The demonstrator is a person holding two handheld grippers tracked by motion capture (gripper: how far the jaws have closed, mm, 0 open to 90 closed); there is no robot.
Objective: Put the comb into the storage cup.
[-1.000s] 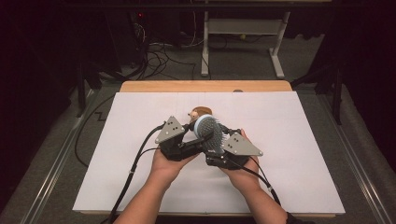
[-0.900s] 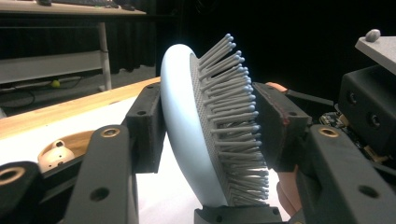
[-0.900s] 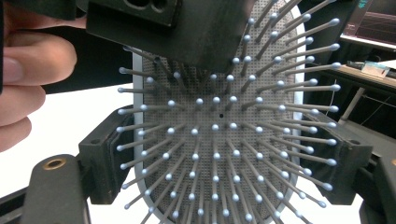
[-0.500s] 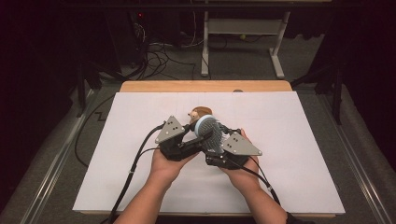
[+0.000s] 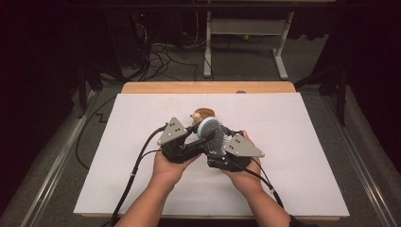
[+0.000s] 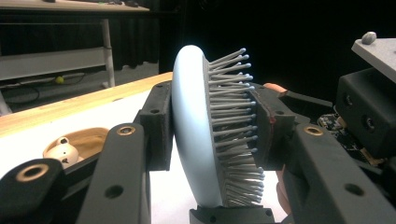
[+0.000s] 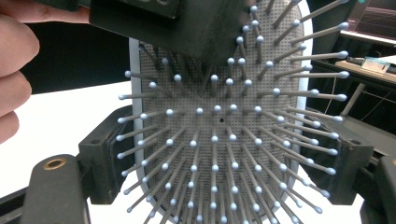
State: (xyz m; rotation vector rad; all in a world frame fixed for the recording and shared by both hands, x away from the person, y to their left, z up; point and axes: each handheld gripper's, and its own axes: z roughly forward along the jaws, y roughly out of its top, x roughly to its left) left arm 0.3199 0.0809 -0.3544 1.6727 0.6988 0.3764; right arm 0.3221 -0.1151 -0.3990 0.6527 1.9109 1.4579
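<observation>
Pale-blue plastic formed the domed back of the brush (image 5: 209, 134), which hung above the white table cover (image 5: 293, 142) near the middle of the table, held between both grippers. The left gripper (image 6: 215, 126) had just been closing and had the head pinched front to back: one pad sat on the smooth dome, the other pressed into the bristle tips. The right gripper (image 7: 219, 163) clasped the head by its two side edges, its jaws standing wide across the full breadth, bristles facing its camera. I judged the brush light and its shell stiff, but the dome looked slick, and the thin ball-tipped bristles would bend and spring under a pad, so the front-to-back pinch seemed the less sure hold. The rim edges gave the firmer purchase. A small brown-and-cream toy (image 5: 202, 115) lay on the cover at about twelve o'clock from the brush, just beyond it and apart from both grippers.
</observation>
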